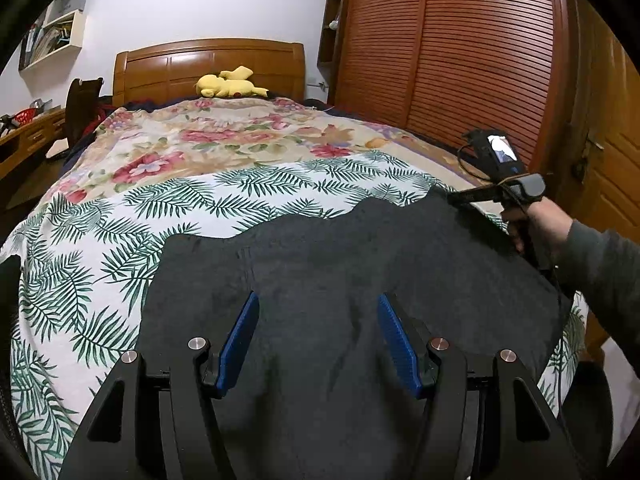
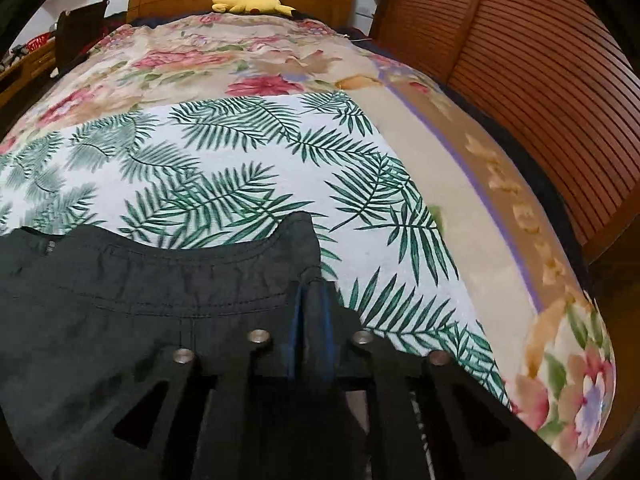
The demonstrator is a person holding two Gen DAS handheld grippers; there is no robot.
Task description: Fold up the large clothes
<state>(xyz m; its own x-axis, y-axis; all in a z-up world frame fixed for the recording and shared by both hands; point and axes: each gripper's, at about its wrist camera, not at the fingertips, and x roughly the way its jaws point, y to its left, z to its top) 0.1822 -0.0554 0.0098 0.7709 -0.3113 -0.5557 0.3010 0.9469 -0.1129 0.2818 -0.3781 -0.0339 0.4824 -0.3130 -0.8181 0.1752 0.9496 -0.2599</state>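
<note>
A large black garment [image 1: 360,264] lies spread on the palm-leaf sheet [image 1: 120,240] at the near end of the bed. My left gripper [image 1: 316,312] is open, its blue pads [image 1: 240,336] wide apart just above the cloth. My right gripper [image 2: 312,292] is shut on the garment's far right corner, at its stitched hem [image 2: 200,292]. The right gripper also shows in the left wrist view [image 1: 460,198], held by a hand at the garment's right edge.
A floral blanket [image 1: 224,140] covers the far half of the bed. A yellow plush toy [image 1: 228,84] lies by the wooden headboard [image 1: 208,60]. A slatted wooden wardrobe [image 1: 460,60] stands close on the right. A desk and chair [image 1: 80,104] stand on the left.
</note>
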